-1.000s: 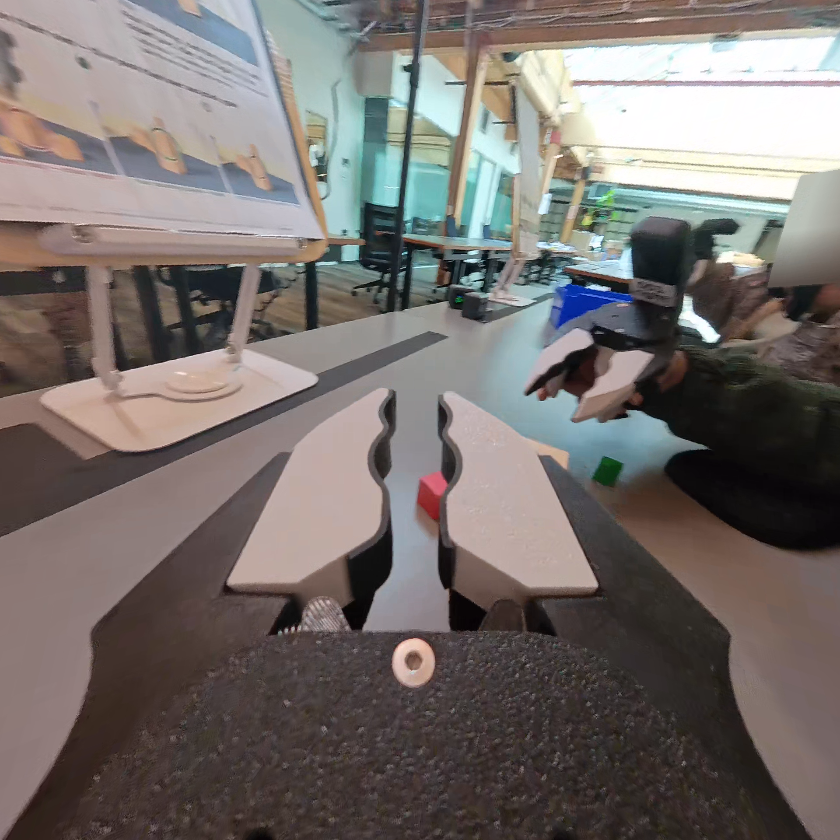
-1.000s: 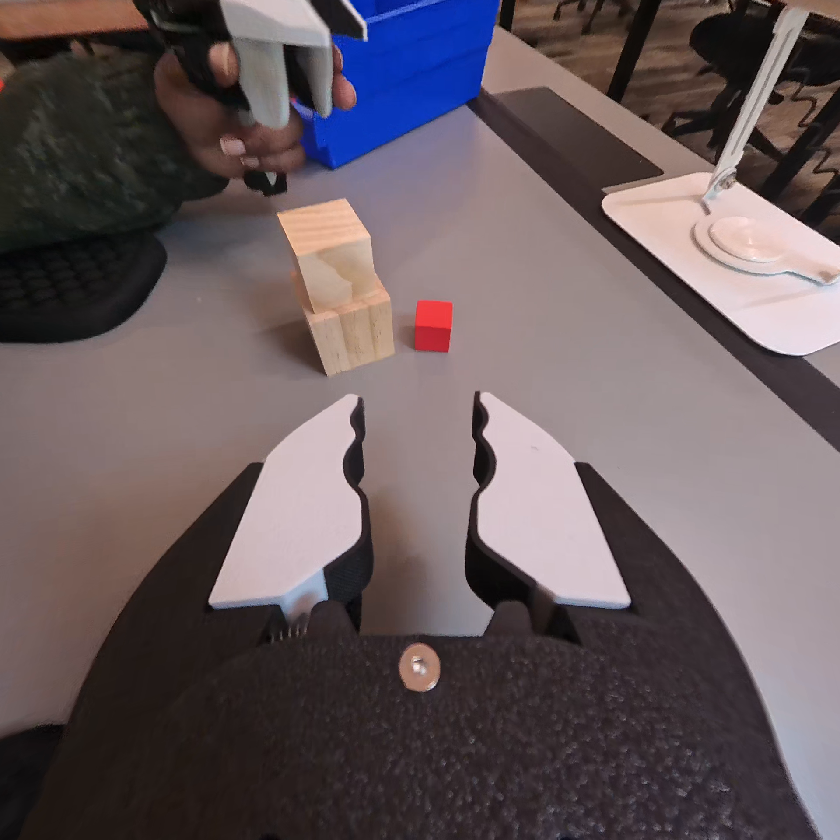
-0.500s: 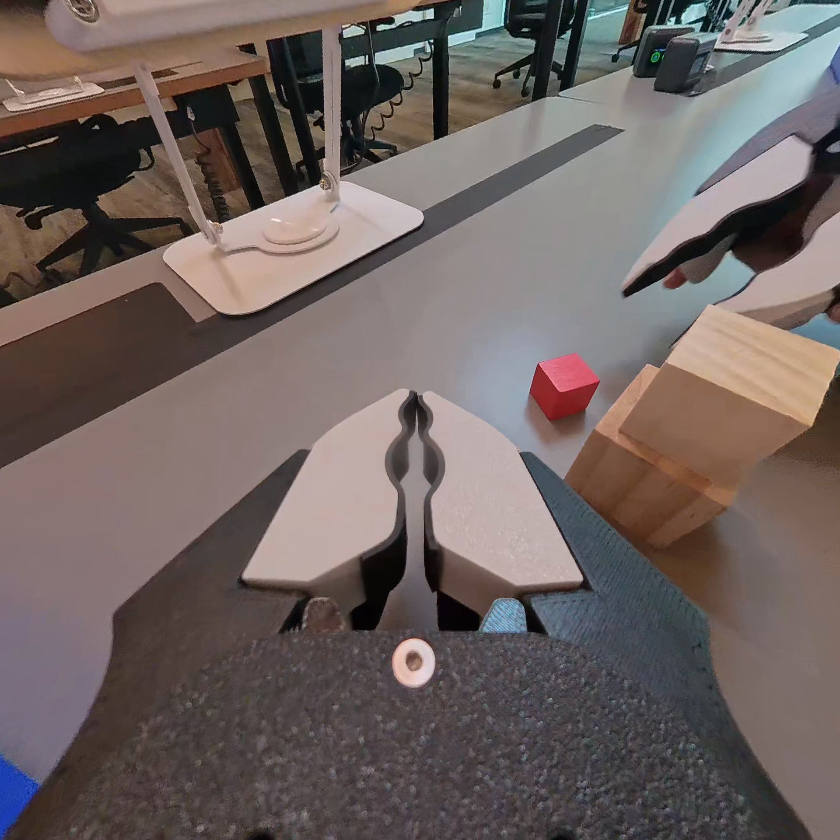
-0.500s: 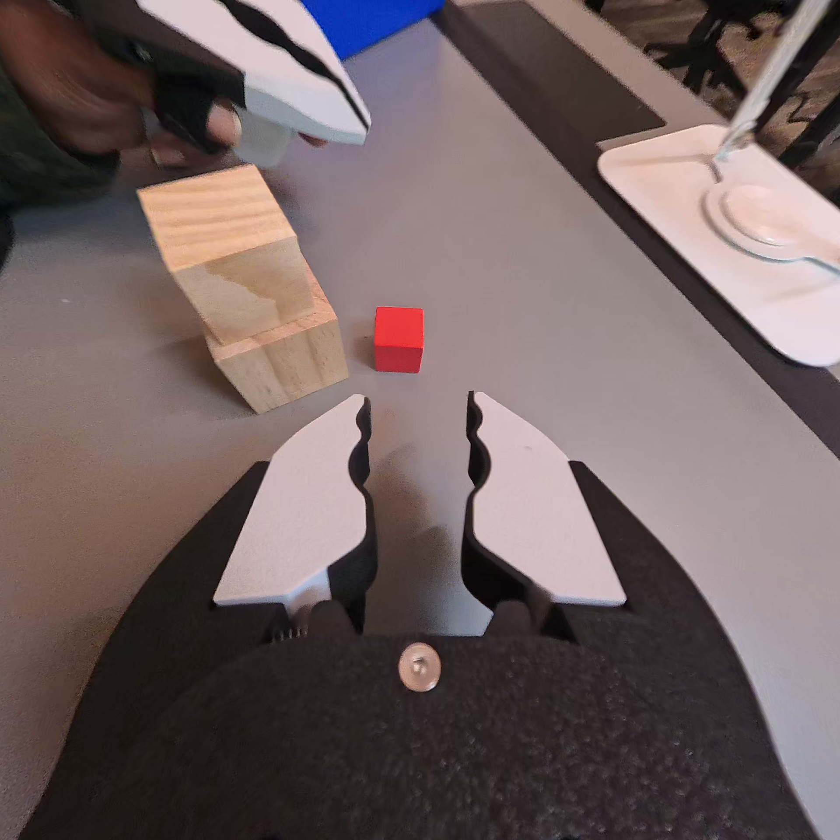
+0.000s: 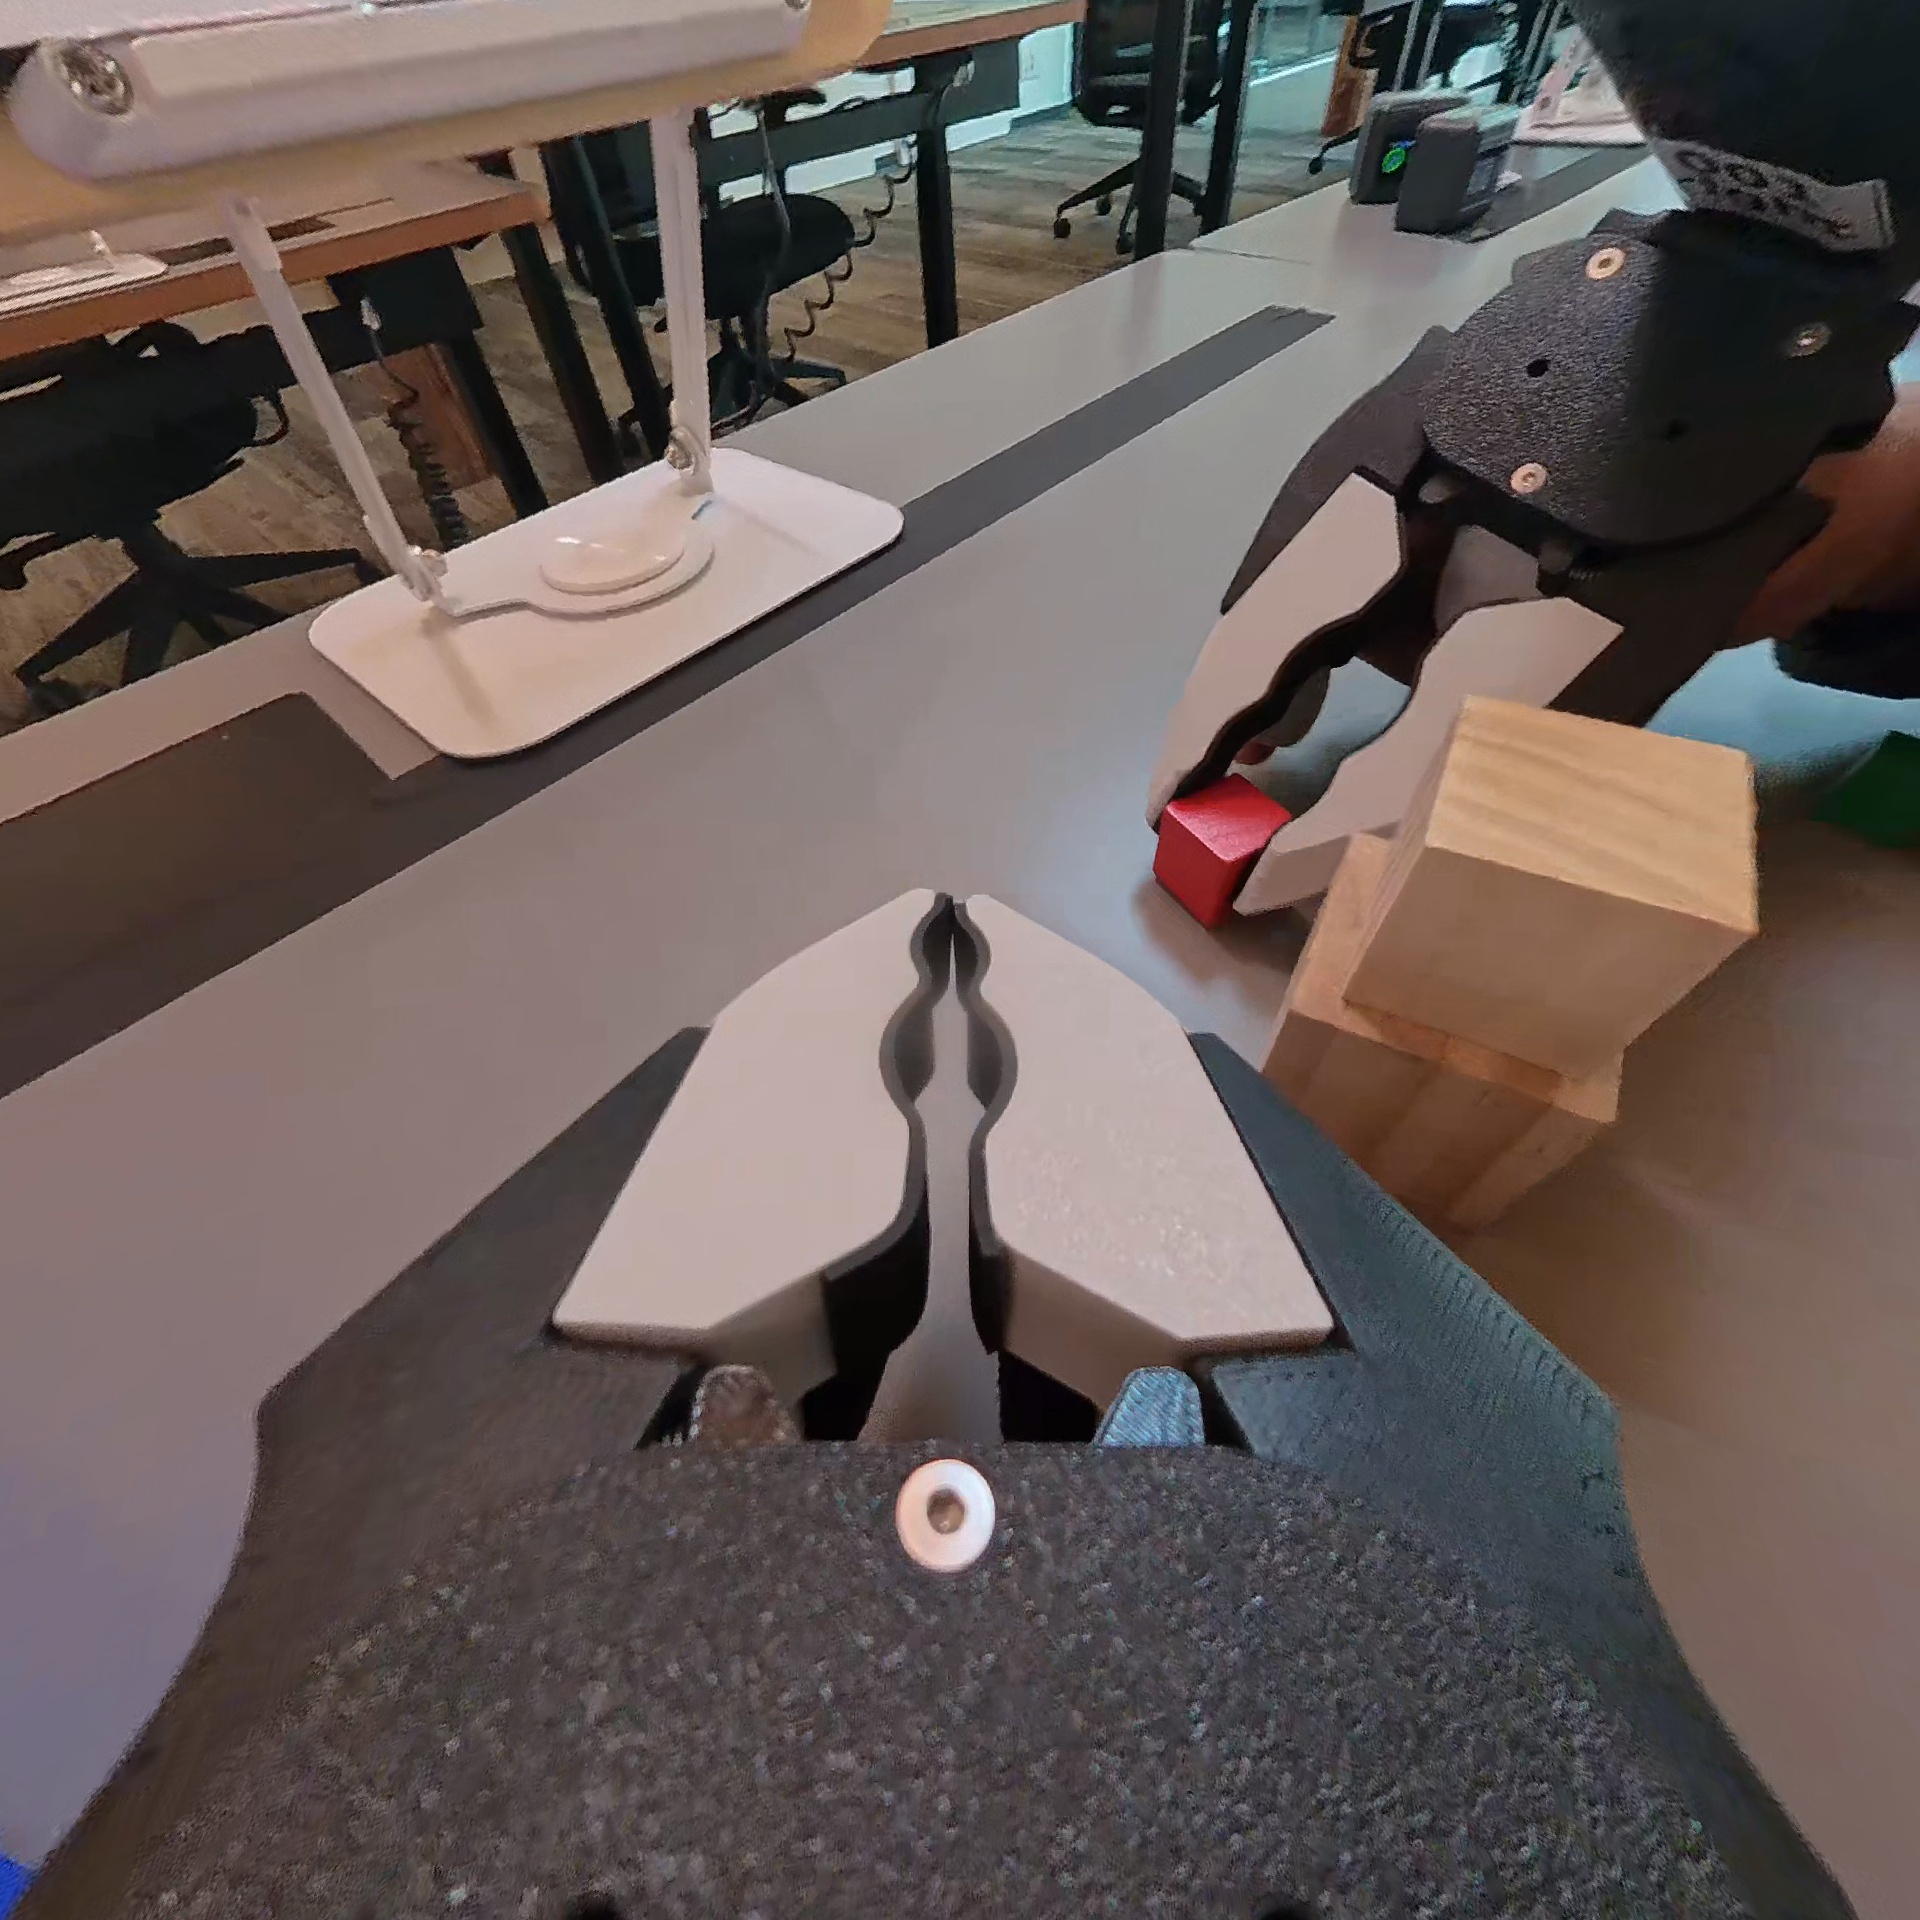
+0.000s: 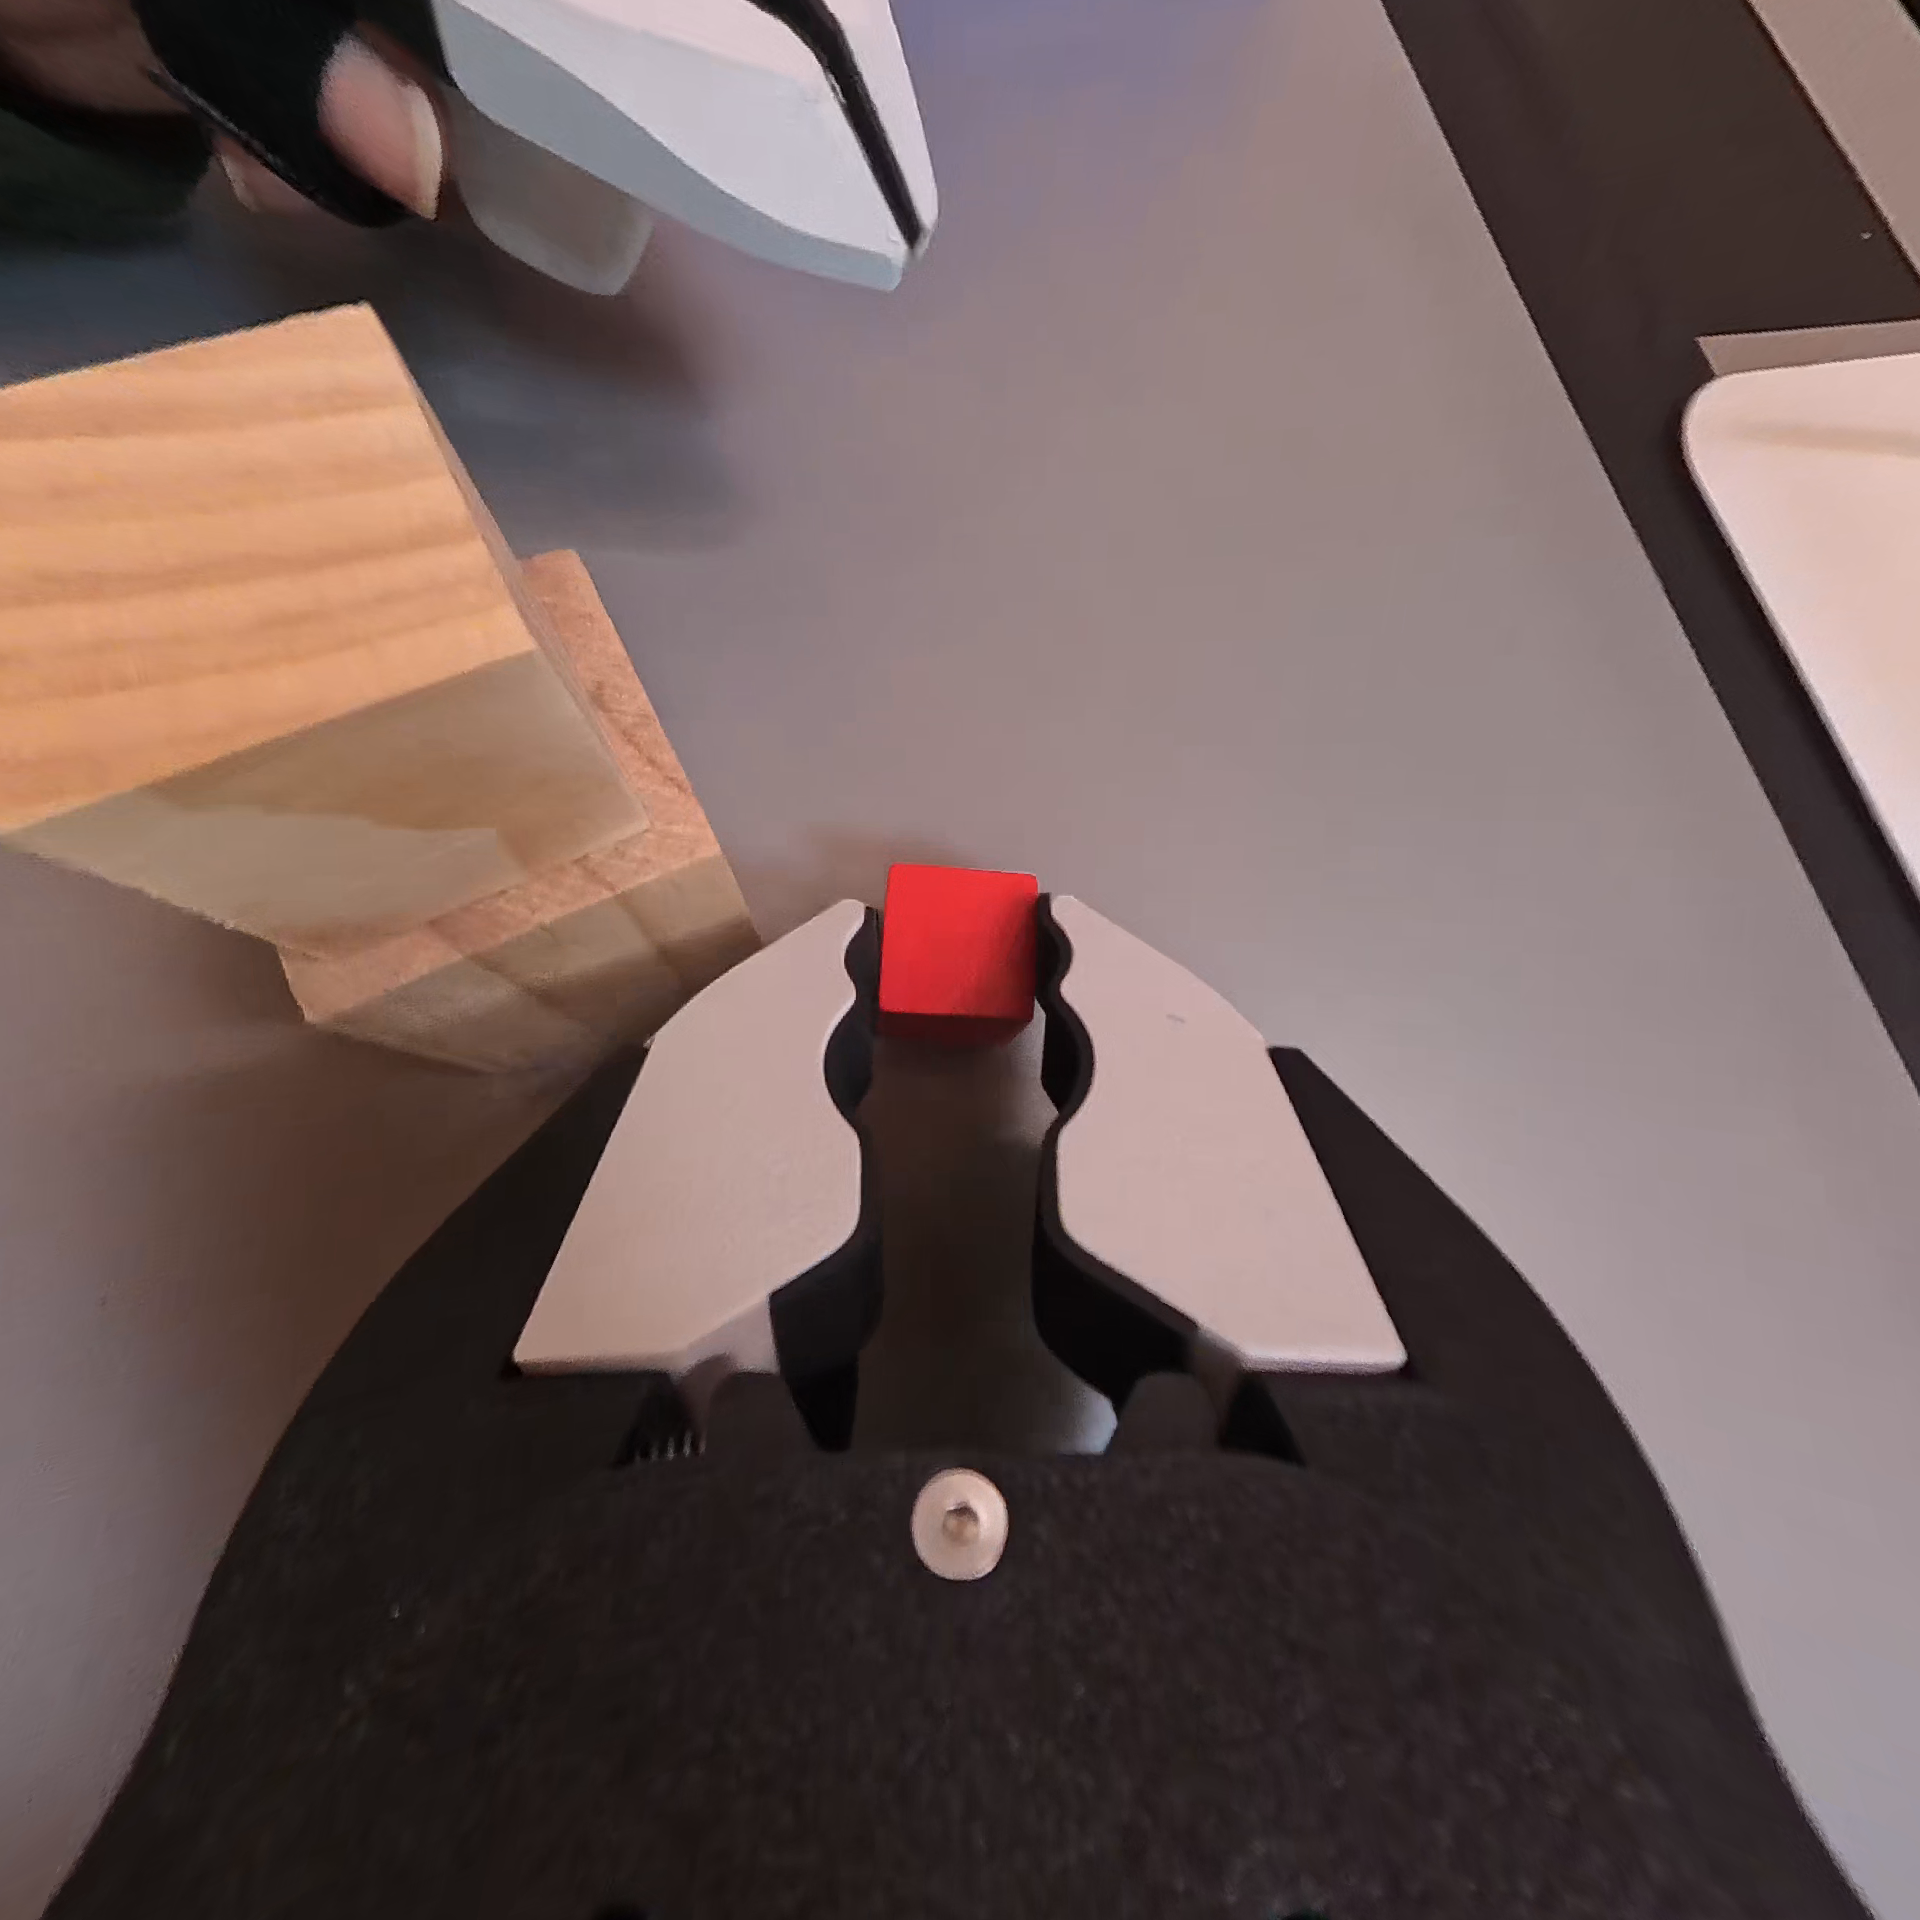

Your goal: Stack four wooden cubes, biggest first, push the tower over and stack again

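Farthest to the left of the left gripper (image 5: pixel 951 925), beyond it and off to that side, a white stand (image 5: pixel 613 613) has its flat base on the grey table (image 5: pixel 623 935) against a dark strip (image 5: pixel 156 852); its two thin struts rise to a board overhead. The left gripper itself hovers over bare table with its two fingers pressed together at the tips, and nothing shows between them. To its right and a little ahead is the red cube (image 5: pixel 1216 847), resting on the table just beside a stack of two wooden blocks (image 5: pixel 1507 966), the upper block turned askew on the lower one and overhanging it. The right gripper (image 6: pixel 958 951) has come down over the cube from the far side: the cube sits between its two fingertips, with the dark pads lying against both of its side faces, so the gripper is pinching the cube, and the cube appears not yet lifted. A hand (image 5: pixel 1849 561) holds that gripper from behind. Past the blocks, at the far right edge, a green thing (image 5: pixel 1870 800) lies on the table, only partly in view. From the right gripper's side, the wooden stack stands close on its left, just clear of its left finger.
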`<control>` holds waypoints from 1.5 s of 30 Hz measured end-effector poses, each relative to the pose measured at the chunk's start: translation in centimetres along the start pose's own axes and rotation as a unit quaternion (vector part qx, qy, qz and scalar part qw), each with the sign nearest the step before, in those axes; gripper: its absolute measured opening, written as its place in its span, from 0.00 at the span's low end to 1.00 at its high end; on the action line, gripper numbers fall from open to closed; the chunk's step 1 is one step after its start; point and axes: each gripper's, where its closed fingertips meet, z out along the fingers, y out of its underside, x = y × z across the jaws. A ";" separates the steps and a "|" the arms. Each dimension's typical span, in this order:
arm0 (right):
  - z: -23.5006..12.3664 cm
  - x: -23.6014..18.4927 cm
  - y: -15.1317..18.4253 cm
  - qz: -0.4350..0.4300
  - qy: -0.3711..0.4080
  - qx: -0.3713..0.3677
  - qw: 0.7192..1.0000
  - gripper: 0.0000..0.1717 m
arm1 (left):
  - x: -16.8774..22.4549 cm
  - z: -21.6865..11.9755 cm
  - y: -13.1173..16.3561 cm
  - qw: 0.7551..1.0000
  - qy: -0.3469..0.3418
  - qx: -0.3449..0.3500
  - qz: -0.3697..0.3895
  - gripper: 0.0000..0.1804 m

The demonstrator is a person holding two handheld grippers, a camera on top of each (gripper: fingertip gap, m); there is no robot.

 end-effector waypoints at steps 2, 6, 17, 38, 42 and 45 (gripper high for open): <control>-1.7 0.7 -0.5 0.011 0.012 0.026 1.000 0.17 | 0.6 -0.2 -0.7 1.000 0.017 0.018 0.002 0.01; -6.4 0.8 -3.5 0.034 -0.007 0.126 0.991 0.16 | 2.0 -1.3 -3.0 0.995 0.065 0.072 -0.017 0.05; -11.9 -7.8 -10.9 -0.062 -0.124 0.244 0.960 0.17 | 11.8 -4.4 -8.0 0.962 0.243 0.116 0.037 0.17; -15.2 -4.7 -7.5 0.011 -0.054 0.249 0.967 0.17 | 8.7 -3.8 -5.0 0.978 0.190 -0.052 0.068 0.15; -16.5 -4.2 -4.4 0.059 -0.015 0.245 0.967 0.17 | 8.6 -3.2 -4.5 0.966 0.197 -0.141 0.087 0.15; -17.3 -4.0 -2.5 0.092 0.008 0.254 0.963 0.17 | 8.8 -2.8 -3.7 0.955 0.195 -0.205 0.095 0.15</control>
